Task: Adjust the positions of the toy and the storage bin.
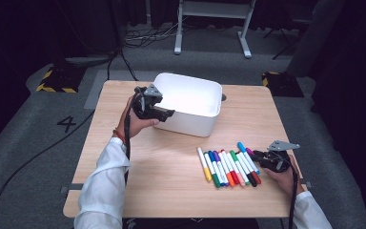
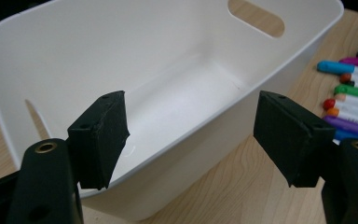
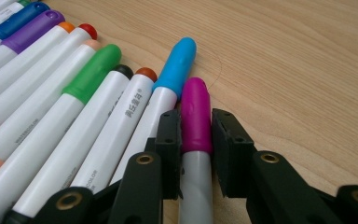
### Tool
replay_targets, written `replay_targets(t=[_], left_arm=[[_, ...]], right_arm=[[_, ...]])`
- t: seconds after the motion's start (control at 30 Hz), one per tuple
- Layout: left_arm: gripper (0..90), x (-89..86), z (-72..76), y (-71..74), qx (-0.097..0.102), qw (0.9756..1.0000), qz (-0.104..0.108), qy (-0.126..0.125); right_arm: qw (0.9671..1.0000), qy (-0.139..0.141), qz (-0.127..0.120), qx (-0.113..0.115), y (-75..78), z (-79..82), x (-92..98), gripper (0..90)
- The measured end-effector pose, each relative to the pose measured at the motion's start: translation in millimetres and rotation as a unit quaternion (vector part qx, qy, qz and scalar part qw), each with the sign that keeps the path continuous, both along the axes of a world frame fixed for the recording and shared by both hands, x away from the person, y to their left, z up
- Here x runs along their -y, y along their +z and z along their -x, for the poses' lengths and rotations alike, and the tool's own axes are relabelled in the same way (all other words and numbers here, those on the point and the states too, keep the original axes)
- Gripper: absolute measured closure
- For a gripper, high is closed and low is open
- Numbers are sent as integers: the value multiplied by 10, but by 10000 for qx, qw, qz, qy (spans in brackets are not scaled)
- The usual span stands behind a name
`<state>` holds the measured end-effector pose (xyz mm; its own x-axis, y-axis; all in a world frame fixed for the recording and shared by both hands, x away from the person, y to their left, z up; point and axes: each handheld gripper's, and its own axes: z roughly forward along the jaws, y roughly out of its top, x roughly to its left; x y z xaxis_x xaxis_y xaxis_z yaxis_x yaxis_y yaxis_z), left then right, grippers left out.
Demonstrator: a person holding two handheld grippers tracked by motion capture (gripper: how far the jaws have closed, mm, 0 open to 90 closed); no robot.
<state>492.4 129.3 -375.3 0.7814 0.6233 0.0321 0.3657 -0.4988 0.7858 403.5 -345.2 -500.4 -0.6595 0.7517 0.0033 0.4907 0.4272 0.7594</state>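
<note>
Your right gripper (image 3: 196, 154) has its jaws clamped on the magenta-capped marker (image 3: 195, 123), one pad on each side, right where the cap meets the white barrel. It lies at the end of the row of markers (image 1: 228, 167) on the table (image 1: 171, 181), just beside the blue-capped marker (image 3: 177, 65), which sits against the outside of one jaw. The cap tip pokes out ahead of the pads; the barrel runs back between the jaws toward you.

Expect it to be light and stiff, so it should come up easily. The plastic looks smooth and round, which means it could roll or swivel between flat pads. You hold it near the cap rather than mid-barrel, so the long end will likely droop; a hold closer to the middle would balance better. Squeezing the cap seam might also loosen the cap.

Your left gripper (image 2: 191, 140) has its jaws apart with nothing between the pads. The white bin (image 2: 177, 79) lies straight ahead of and below them, its near rim running across the gap between the pads, its inside bare. It looks thin-walled and light, so a bump could shift it.
</note>
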Motion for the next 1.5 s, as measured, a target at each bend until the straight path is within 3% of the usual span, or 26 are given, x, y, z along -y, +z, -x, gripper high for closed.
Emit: replay_targets(t=[0.13,0.2,0.23,0.3,0.33,0.4,0.47,0.5,0.6,0.83,1.1,1.3,1.5], left_arm=[[251,134,-42,-60,-70,9998,5,-164],[267,211,-68,-97,-151,9994,-96,-296],[286,255,-80,-123,-218,9989,-156,-385],[352,378,-82,-156,-157,9971,-481,-565],[423,378,-82,-156,-157,9971,-481,-565],[465,447,-90,-145,-269,9954,-484,-787],[506,518,-74,-156,-229,9942,-598,-861],[552,578,-46,-159,-264,9935,-400,-1034],[688,672,11,-146,-208,9920,-249,-1219],[729,912,76,-134,-128,9940,-363,-1024],[727,1392,175,-130,-125,9961,-402,-769],[725,1800,317,-139,-149,9973,-287,-660],[715,1935,467,-144,-271,9975,-114,-638]], right_arm=[[10000,12,-1,6,-1,0,-2,736],[10000,14,-5,5,-1,0,-1,735],[10000,18,-3,5,-1,0,0,735],[10000,17,-7,-2,-1,1,0,735],[10000,17,-7,-2,-1,1,0,735],[10000,24,-9,-2,-1,1,1,735],[10000,29,-2,0,-1,1,0,735],[10000,34,4,1,0,2,1,735],[10000,46,10,-3,1,3,3,736],[10000,51,17,-34,7,3,9,738],[9999,81,89,-38,19,26,21,743],[9997,166,140,-67,28,104,-3,743],[9998,133,139,-97,32,181,-2,743]])
